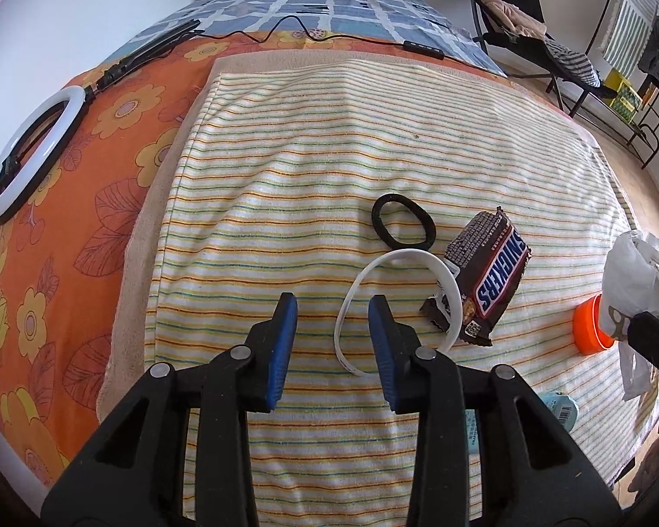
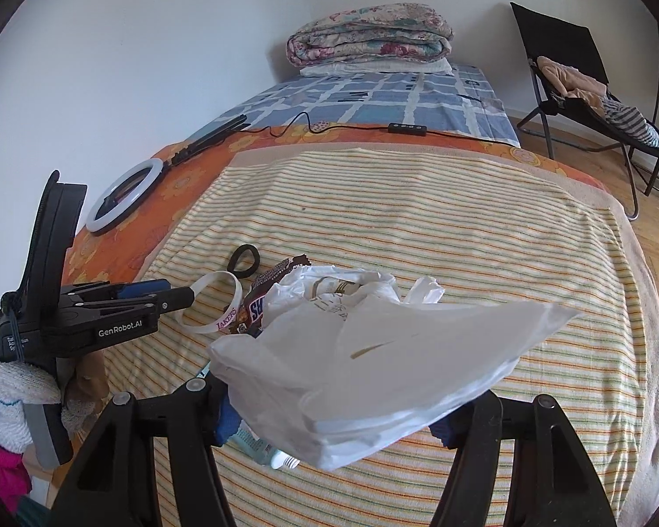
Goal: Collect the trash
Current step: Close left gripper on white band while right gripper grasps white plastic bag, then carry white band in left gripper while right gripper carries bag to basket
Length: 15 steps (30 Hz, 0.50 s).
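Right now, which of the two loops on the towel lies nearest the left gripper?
The white wristband, curving around the left gripper's right fingertip; the black hair tie lies farther away.

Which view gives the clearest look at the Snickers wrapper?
The left wrist view: the Snickers wrapper lies almost fully exposed, logo readable. In the right wrist view the white plastic bag covers most of it.

Left gripper [image 1: 333,329]: black plastic scissor-style frame with round silver pivot screws, carrying two ribbed blue finger pads [image 1: 283,351]; its side, seen from the right wrist view, bears white "GenRobot.AI" lettering and a thin black cable at the rear. Right gripper [image 2: 334,428]: matching black arms, silver screws, blue pads.
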Motion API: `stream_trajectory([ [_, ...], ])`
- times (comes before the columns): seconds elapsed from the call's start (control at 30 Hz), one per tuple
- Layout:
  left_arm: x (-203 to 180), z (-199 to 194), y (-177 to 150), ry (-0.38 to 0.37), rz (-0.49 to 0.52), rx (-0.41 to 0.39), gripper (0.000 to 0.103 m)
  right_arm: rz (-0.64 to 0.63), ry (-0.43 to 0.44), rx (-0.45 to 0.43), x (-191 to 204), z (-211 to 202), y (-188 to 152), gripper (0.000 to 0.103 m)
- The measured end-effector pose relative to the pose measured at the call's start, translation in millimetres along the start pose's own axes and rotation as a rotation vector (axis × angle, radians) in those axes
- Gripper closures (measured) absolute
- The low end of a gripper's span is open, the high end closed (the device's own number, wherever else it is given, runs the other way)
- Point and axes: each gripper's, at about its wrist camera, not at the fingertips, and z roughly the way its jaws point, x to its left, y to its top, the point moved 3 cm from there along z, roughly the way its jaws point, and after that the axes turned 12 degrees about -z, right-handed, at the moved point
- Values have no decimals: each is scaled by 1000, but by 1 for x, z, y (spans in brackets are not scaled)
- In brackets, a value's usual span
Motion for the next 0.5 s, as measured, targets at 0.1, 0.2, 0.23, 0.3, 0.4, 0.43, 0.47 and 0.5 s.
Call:
stream_trajectory([
  [0.1,-3,6,-1,6,8,3,95,-9,2,3,2,2,0,35],
  [0.2,-3,4,0,15,16,-13,101,-12,7,5,1,3,0,35],
  [0.23,-2,3,1,10,7,-15,102,-13,7,5,1,3,0,35],
  [0.3,0,-2,2,-3,-4,-21,102,-12,5,2,0,1,0,35],
  [0.4,2,-11,3,-1,0,-44,103,-5,1,-3,-3,-3,-1,35],
  [0.43,3,-15,4,2,2,-57,103,-4,-1,-5,-4,-4,-1,35],
  [0.47,4,-19,5,3,0,-69,103,-4,-2,-7,-4,-5,-2,35],
  [0.5,5,-23,6,-3,-5,-78,103,-4,-4,-7,-5,-6,-2,35],
])
